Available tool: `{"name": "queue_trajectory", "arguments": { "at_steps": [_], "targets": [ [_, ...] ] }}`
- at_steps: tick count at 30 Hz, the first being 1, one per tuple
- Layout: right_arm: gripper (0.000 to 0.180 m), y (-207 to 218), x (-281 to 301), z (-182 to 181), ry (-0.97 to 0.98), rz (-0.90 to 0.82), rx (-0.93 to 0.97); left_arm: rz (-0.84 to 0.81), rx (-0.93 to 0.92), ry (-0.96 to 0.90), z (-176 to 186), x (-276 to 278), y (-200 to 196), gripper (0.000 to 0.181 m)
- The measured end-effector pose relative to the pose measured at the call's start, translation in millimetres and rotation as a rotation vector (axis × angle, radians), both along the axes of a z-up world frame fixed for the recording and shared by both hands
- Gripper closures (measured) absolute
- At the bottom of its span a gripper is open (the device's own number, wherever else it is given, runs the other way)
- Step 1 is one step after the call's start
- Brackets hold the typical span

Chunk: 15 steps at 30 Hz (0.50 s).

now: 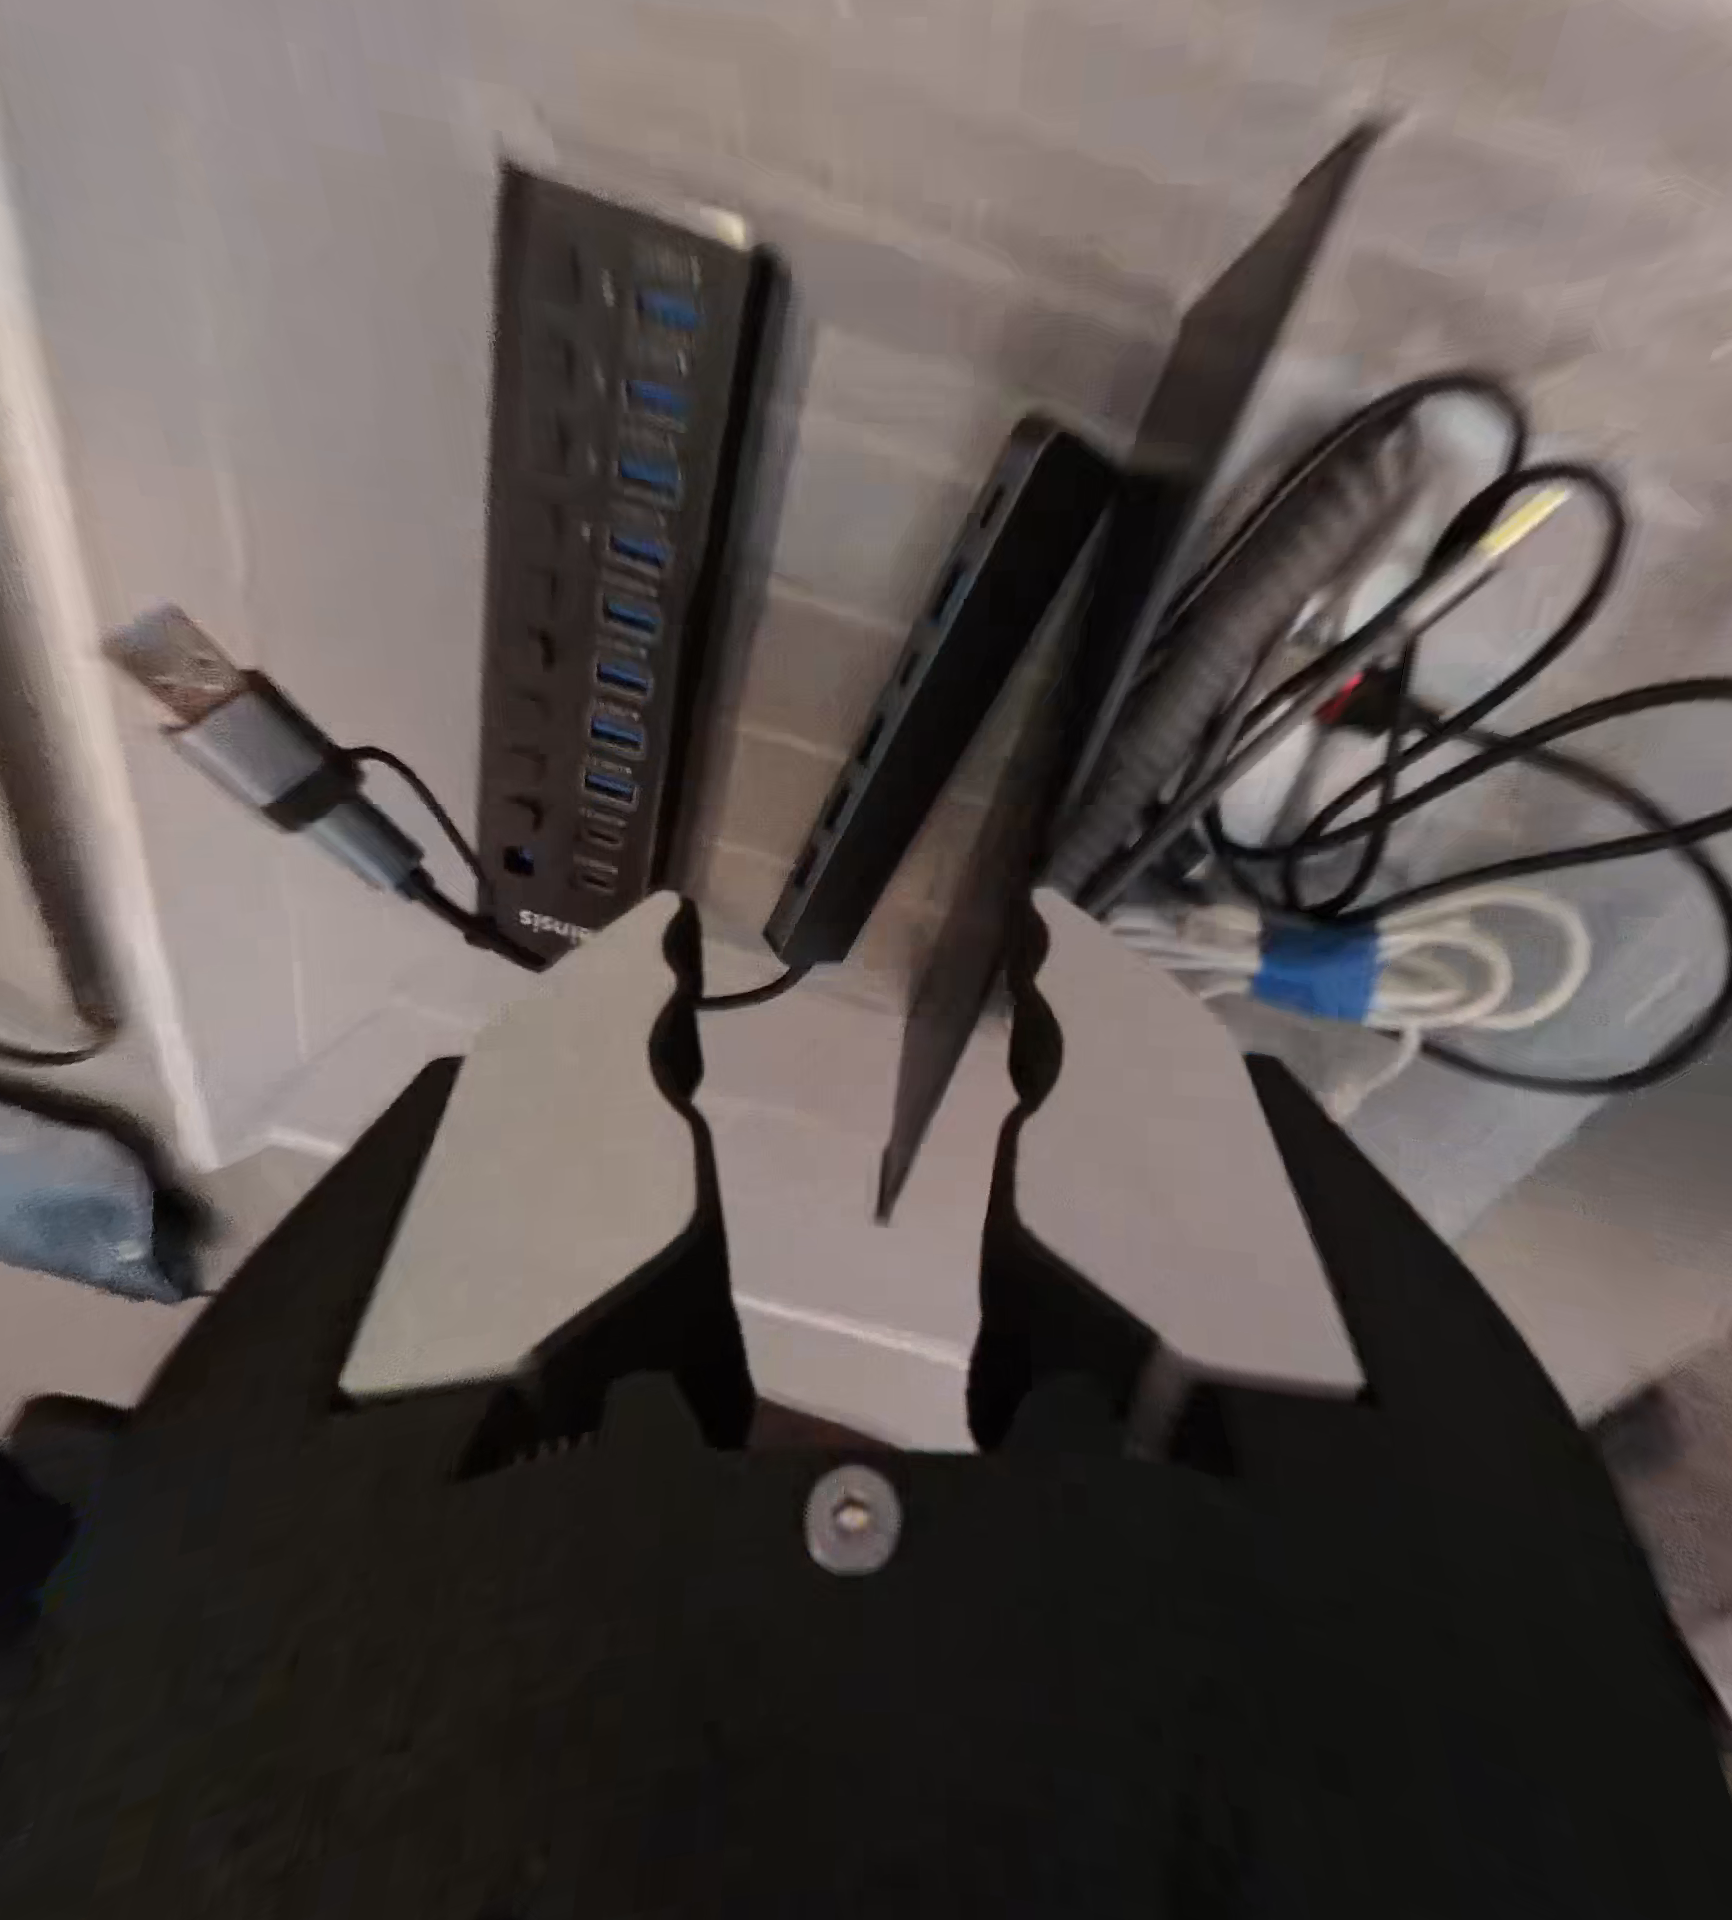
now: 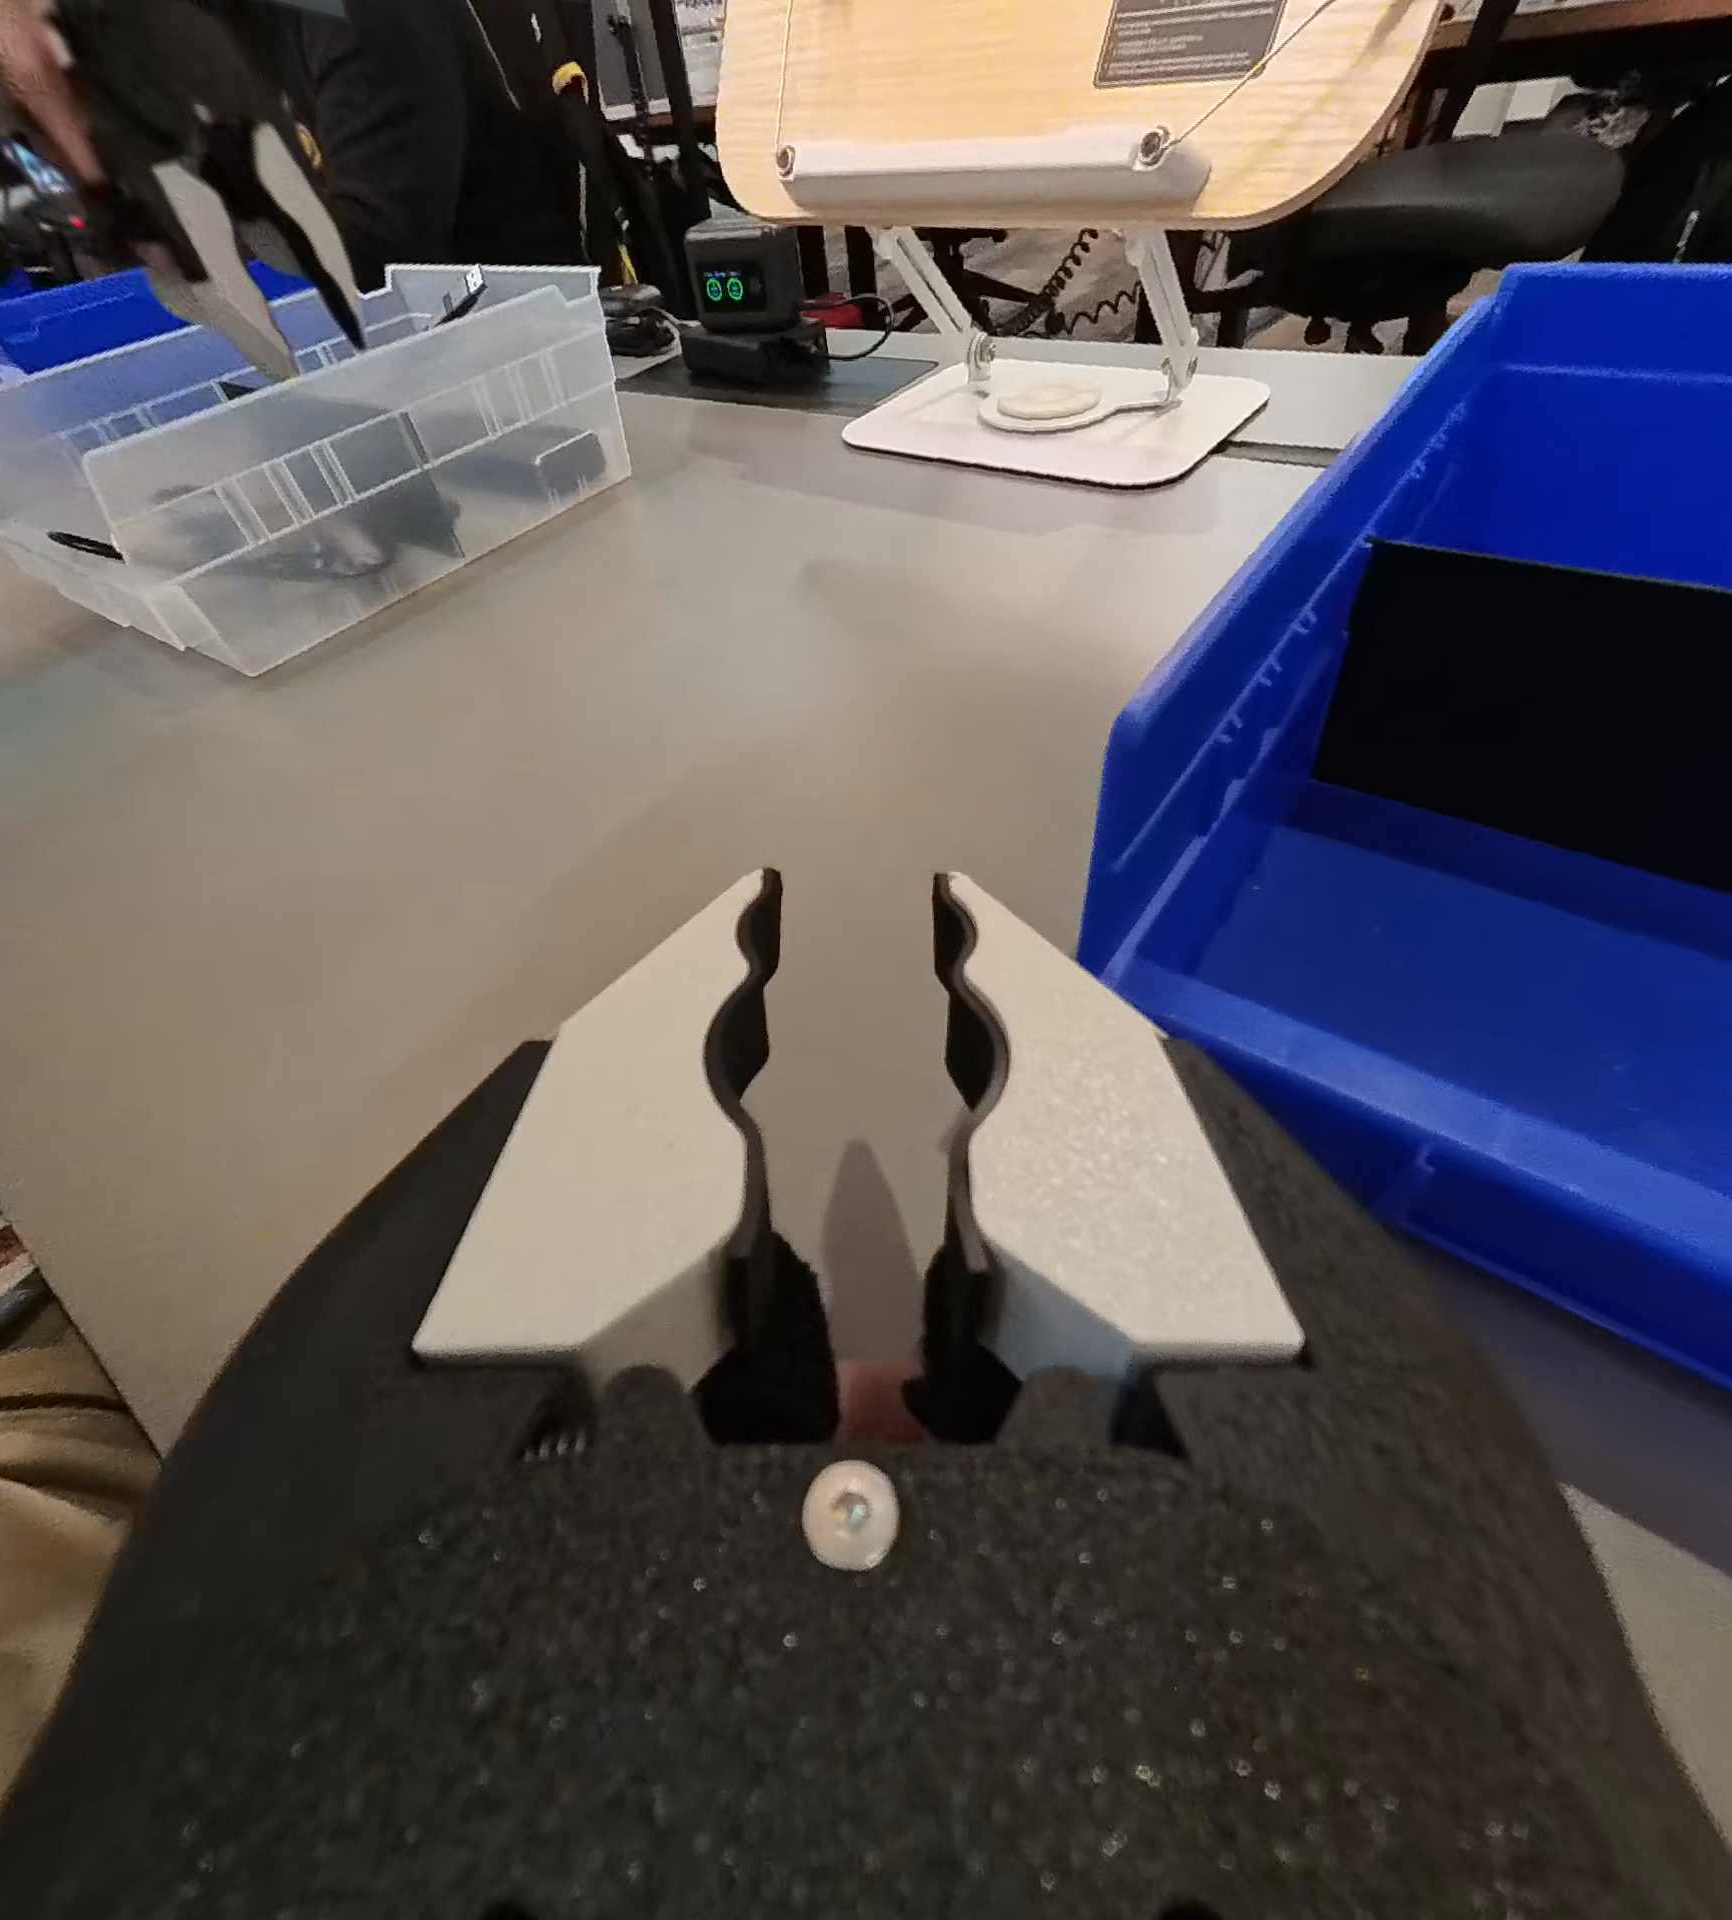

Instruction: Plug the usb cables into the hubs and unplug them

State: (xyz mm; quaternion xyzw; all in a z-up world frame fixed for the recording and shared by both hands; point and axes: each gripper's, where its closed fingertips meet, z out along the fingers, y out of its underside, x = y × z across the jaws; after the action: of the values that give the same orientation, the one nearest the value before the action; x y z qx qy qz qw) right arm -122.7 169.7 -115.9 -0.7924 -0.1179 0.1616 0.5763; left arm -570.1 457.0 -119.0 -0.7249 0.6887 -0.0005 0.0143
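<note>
In the left wrist view my left gripper (image 1: 857, 920) is open and empty, hovering above a clear bin. Below it lie a long black USB hub (image 1: 613, 540) with several blue ports and a slimmer black hub (image 1: 955, 686). A grey USB plug (image 1: 249, 727) on a black cable lies loose left of the long hub. A black divider (image 1: 1101, 665) separates the hubs from coiled black and white cables (image 1: 1444, 790). My right gripper (image 2: 857, 883) is open and empty, low over the grey table (image 2: 529, 779). The left gripper (image 2: 306, 338) also shows there, far left, reaching into the clear bin (image 2: 322, 468).
A blue bin (image 2: 1527, 831) with a black divider stands close at my right gripper's right side. A white stand with a wooden board (image 2: 1049, 395) and a small black device (image 2: 742, 301) sit at the table's far edge. More blue bins (image 2: 62, 312) lie behind the clear bin.
</note>
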Motion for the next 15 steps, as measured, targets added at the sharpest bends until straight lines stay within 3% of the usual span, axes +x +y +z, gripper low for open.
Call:
{"name": "queue_trajectory", "arguments": {
  "at_steps": [3, 5, 9, 15],
  "targets": [
    [0.151, 1.0, 1.6, -2.7, 0.004, -0.002, -0.012, 0.094, -0.366, 0.044, -10.9, 5.4, -10.5, 0.125],
    [0.151, 2.2, 3.7, -5.5, 0.010, -0.006, -0.024, 0.107, -0.451, 0.062, -11.0, 9.8, -9.6, 0.127],
    [0.151, 4.8, 8.4, -9.6, 0.028, -0.016, -0.047, 0.067, -0.395, 0.019, -8.8, 21.2, 12.3, 0.133],
    [0.151, 5.1, 7.9, -11.8, 0.034, -0.010, -0.058, -0.093, -0.264, 0.194, -49.3, -3.1, 10.0, 0.138]
  ]
}}
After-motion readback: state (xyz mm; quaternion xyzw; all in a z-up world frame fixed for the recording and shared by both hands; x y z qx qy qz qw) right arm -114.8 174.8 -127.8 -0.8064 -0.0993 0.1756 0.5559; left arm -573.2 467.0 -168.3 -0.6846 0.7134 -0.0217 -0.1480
